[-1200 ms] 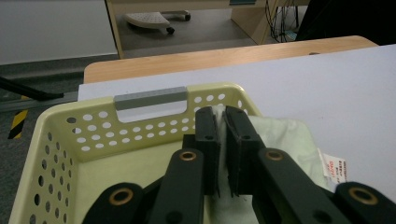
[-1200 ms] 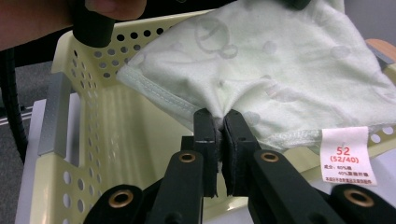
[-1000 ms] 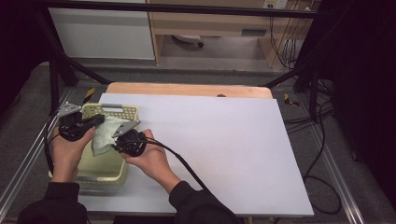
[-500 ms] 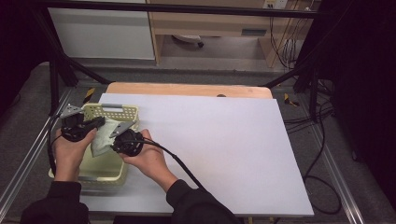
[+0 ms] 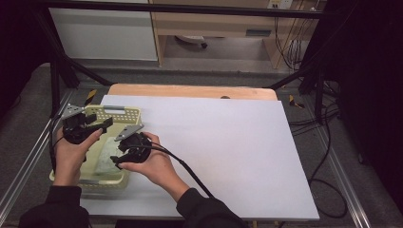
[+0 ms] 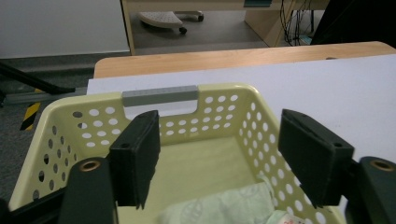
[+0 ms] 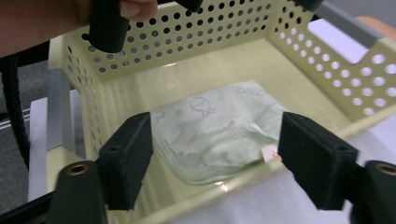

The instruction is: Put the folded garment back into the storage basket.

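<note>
Basket [image 5: 128,114]: pale yellow, perforated walls, grey handle strip on far rim; sits on table [image 5: 228,142] at its left edge, near the person's side.
Cloth [image 7: 219,128]: light green w/ faint printed pattern, folded, lying flat on basket floor, small white tag at one edge; touching neither gripper.
Left gripper [image 5: 102,124]: over basket's left/far part, held in left hand [image 5: 71,154]; jaws just been opening, now wide apart, nothing between them. In left gripper view, aimed at far wall of basket, cloth low in frame below jaws.
Right gripper [image 5: 115,161]: at basket's right rim, held in right hand [image 5: 154,164]; jaws just been opening, now wide apart, nothing between pads. In right gripper view, looking down into basket, cloth lying beyond and between the two jaws, apart from both.
Table: white sheet over wood top, wood strip showing at far edge.
Cable [image 5: 190,173]: black, trailing from right gripper across table toward near edge.
</note>
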The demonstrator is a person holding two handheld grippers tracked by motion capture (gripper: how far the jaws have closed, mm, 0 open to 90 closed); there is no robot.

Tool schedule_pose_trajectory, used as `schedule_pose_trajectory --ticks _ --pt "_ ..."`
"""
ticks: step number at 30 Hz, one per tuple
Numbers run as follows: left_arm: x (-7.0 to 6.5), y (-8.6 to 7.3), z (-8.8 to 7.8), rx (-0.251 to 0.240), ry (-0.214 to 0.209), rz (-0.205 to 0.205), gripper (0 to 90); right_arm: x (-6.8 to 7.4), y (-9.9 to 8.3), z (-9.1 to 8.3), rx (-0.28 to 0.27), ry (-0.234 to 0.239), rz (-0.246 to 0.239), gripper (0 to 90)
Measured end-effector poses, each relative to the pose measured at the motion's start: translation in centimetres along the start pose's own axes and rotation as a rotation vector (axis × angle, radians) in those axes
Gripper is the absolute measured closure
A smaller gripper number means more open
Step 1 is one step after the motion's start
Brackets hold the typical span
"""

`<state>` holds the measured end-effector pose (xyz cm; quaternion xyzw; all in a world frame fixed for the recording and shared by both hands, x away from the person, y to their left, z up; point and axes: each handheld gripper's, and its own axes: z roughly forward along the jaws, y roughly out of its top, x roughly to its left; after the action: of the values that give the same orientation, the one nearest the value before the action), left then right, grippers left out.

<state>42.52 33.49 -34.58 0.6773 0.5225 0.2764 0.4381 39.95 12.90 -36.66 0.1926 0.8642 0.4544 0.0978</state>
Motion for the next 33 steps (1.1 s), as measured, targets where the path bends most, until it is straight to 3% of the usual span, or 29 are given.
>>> schedule_pose_trajectory --ticks 5,11,16,26,30,33 --pt "-1.0 0.4 -0.5 0.002 -0.022 -0.010 19.7 -0.6 -1.2 -2.5 -0.015 -0.030 0.038 14.9" --pt "-3.2 -0.2 -1.3 -0.001 -0.064 0.013 12.9 -1.9 -3.2 -4.9 -0.006 -0.083 0.068 7.4" --pt "-4.7 -1.6 -1.9 -0.007 -0.091 0.040 11.0 -3.0 -4.4 -6.8 -0.032 -0.108 0.096 5.4" --pt "-7.2 -2.6 -2.3 -0.066 -0.137 0.046 10.9 -4.9 -6.1 -10.3 -0.087 -0.148 0.099 5.3" --pt "-8.3 -3.4 -2.5 -0.069 -0.193 0.066 9.2 -5.6 -6.6 -11.4 -0.093 -0.159 0.105 7.3" --pt "-8.8 -3.8 -2.7 -0.066 -0.189 0.085 9.9 -6.2 -7.0 -12.0 -0.098 -0.165 0.119 6.3"
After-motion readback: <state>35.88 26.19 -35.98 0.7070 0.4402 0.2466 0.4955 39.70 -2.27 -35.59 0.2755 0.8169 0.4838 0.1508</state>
